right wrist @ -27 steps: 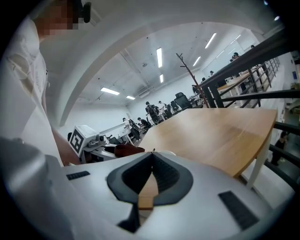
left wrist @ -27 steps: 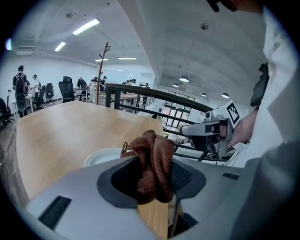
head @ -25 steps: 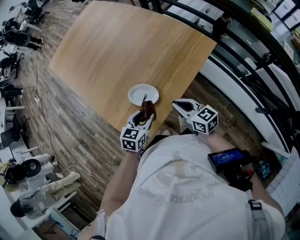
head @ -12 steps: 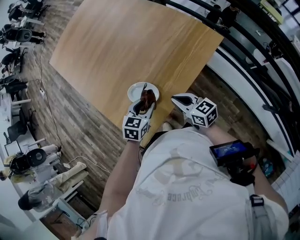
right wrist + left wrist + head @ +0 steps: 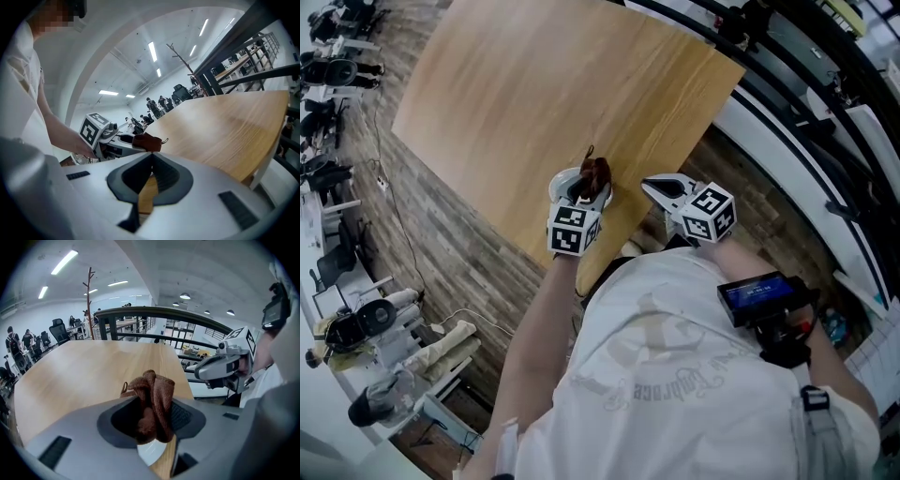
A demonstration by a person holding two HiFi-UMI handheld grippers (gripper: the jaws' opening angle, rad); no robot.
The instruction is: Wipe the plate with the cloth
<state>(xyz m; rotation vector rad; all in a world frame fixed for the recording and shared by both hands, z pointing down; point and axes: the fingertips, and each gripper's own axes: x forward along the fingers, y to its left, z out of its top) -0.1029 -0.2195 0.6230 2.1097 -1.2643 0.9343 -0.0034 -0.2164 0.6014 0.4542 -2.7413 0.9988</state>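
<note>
The left gripper (image 5: pixel 585 187) has its jaws closed on a crumpled brown cloth (image 5: pixel 153 397). The cloth fills the gap between the jaws, and a part of it stands out beyond their tips. Directly below this gripper lies a small round white plate (image 5: pixel 557 184) on the light wooden table (image 5: pixel 534 94), close to the edge nearest to the person. In the head view the gripper covers most of the plate, and in the left gripper view only a piece of its rim is seen under the cloth. I cannot tell if the cloth touches the plate. The right gripper (image 5: pixel 653 187) is beside the left one, above the same table edge. Its jaws are together at the tips and hold nothing.
</note>
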